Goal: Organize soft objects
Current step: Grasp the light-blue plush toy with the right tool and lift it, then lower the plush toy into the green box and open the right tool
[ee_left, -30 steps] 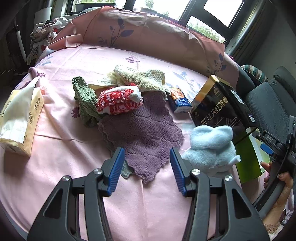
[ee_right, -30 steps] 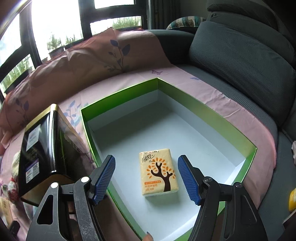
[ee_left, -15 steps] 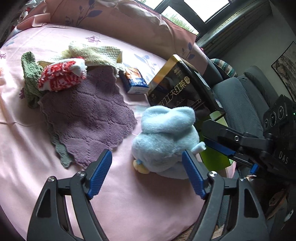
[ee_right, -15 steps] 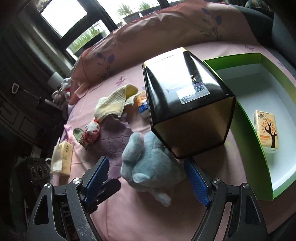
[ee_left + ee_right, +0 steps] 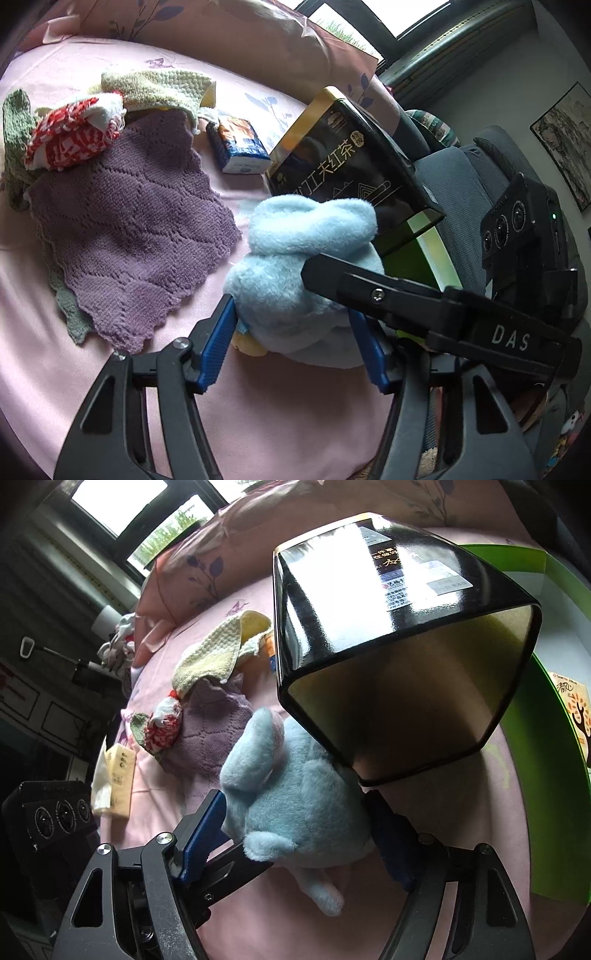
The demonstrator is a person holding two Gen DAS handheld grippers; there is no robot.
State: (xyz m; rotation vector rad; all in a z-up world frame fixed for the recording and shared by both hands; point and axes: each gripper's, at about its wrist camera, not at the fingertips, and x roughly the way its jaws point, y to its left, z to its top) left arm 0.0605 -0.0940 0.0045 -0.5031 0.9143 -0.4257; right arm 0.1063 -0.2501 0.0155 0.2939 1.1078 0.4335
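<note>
Blue plush toy point(image 5: 295, 273) lies on the pink sheet point(image 5: 288, 417) at frame centre, pressed against the black tea box point(image 5: 347, 162). Long axis runs from its ears, upper right in the left wrist view, to its yellow foot at lower centre.

Left gripper point(image 5: 295, 341): jaws just closing, pads touching both flanks of the toy.

Right gripper point(image 5: 295, 834): jaws just closing; pads pinch its body from the sides, tail point(image 5: 321, 890) toward the camera.

Purple cloth point(image 5: 133, 236) lies left of the toy.

Blue plush toy point(image 5: 295, 797) between right gripper point(image 5: 295, 842) fingers point(image 5: 201, 830), closing
</note>
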